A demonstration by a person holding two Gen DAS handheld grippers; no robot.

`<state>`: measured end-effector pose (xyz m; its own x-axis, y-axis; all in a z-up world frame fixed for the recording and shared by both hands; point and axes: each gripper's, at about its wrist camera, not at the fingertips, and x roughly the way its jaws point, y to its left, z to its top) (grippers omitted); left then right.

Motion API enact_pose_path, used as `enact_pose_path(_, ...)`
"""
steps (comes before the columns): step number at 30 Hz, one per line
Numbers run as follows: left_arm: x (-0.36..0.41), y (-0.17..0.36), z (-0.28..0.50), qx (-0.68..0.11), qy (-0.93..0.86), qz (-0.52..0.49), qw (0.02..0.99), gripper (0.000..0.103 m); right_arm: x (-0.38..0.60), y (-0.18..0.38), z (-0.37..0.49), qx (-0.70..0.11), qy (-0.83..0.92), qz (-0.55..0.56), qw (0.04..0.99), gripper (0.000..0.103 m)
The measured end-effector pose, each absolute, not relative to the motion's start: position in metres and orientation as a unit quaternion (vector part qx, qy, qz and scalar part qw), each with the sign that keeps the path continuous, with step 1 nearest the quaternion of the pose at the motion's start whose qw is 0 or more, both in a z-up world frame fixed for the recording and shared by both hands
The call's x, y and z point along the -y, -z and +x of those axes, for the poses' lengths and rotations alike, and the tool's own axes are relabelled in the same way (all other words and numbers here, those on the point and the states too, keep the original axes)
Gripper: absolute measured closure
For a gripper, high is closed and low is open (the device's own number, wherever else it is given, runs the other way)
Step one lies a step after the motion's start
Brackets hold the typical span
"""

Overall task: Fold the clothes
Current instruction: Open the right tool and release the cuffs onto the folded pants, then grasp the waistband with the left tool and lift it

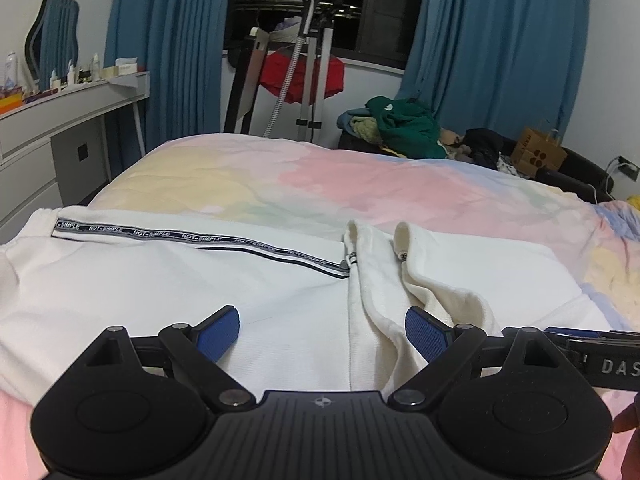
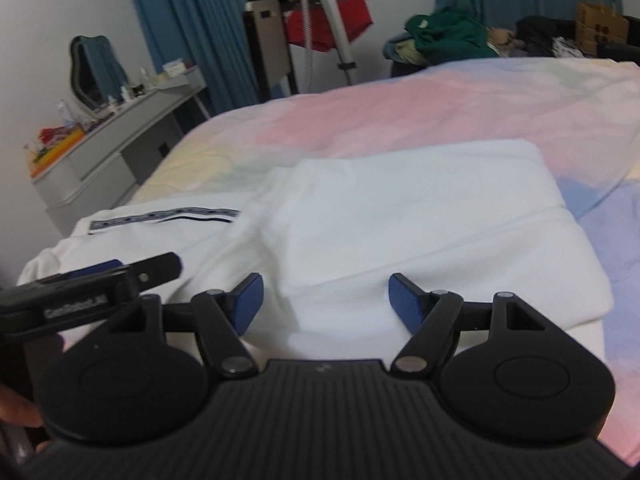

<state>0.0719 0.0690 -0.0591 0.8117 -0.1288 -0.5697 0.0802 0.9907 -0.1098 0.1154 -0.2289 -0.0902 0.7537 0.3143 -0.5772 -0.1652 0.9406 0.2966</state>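
A white garment (image 1: 160, 292) with a dark lettered stripe (image 1: 200, 240) lies spread on the bed, near its front edge. Two cord ends (image 1: 352, 258) show at a thick fold near the middle. My left gripper (image 1: 322, 332) hovers open just above the cloth, and the fold ridge passes beside its right pad (image 1: 426, 334). In the right wrist view the garment's folded right part (image 2: 420, 208) lies flat. My right gripper (image 2: 328, 306) stands open over its near edge, holding nothing. Each gripper shows at the edge of the other view: the right gripper (image 1: 592, 344) and the left gripper (image 2: 100, 284).
The bed cover (image 1: 360, 176) is pastel pink, yellow and blue. A grey dresser (image 1: 60, 128) with bottles stands at the left. Beyond the bed are blue curtains (image 1: 168, 40), a steamer stand (image 1: 312, 60), a red cloth (image 1: 280, 76), a green clothes pile (image 1: 404, 124) and a paper bag (image 1: 538, 152).
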Motion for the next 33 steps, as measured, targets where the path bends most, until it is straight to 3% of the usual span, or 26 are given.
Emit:
enact_pose_path(8,-0.087,0.05,0.065,-0.297,0.028,-0.078,0.951,0.011,0.206,0.093,0.118,-0.308,-0.22,0.114,0.919,0.032)
enact_pose_path(11,-0.095,0.05,0.065,-0.304,0.016,-0.096,0.948,0.011,0.195,0.097,0.121,-0.302,-0.235,0.091,0.92,0.042)
enact_pose_path(13,-0.099,0.051,0.066,-0.31,0.011,-0.106,0.945,0.011,0.19,0.103,0.124,-0.312,-0.235,0.079,0.917,0.062)
enact_pose_path(16,-0.104,0.051,0.066,-0.318,0.005,-0.114,0.941,0.011,0.187,0.104,0.121,-0.317,-0.228,0.056,0.919,0.077)
enact_pose_path(25,-0.153,0.03,0.031,-0.328,-0.034,-0.176,0.927,0.011,0.196,0.101,0.115,-0.328,-0.241,0.068,0.911,0.078)
enact_pose_path(33,-0.216,0.03,0.008,-0.365,-0.101,-0.304,0.874,0.011,0.211,0.095,0.11,-0.335,-0.239,0.109,0.905,0.077)
